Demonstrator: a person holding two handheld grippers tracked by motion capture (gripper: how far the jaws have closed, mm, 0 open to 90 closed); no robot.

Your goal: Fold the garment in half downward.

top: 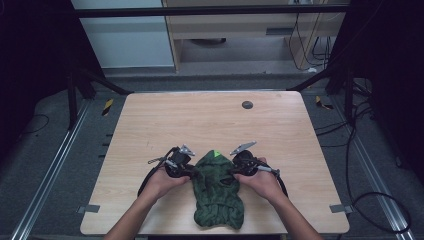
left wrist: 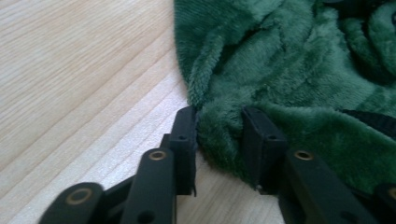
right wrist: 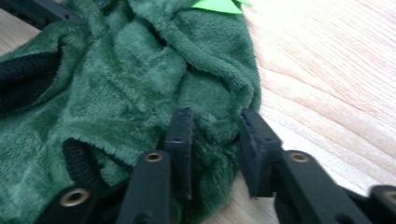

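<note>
Dark green fleece, a small plush garment [top: 218, 192], lies crumpled on the near middle of the pale wooden table [top: 210, 120], and everything here is best placed against it. At the garment's left edge the left gripper [top: 191, 171] comes in from the side; in the left gripper view its two black jaws straddle a bunched fold of the fleece [left wrist: 219, 133] right at the hem, and the pile bulges between the pads, so I judge it to be pinching the cloth rather than merely hovering around it. Across the middle, the garment is wrinkled and folded over itself, with a black ribbed lining or cuff [right wrist: 25, 79] showing in an opening, and a bright green tag or spike [top: 216, 153] at its far end. At the garment's right edge the right gripper [top: 233, 171] mirrors the first: its jaws bracket a thick ridge of fleece [right wrist: 215, 133] at the border, narrowed onto it in what looks like a pinch. Beyond the garment, toward the table's far side, sits a small dark round disc [top: 247, 104]. As for progress, both side grips seem taken; the spreading, lifting or folding of the garment appears not yet begun, since it remains a heap.
</note>
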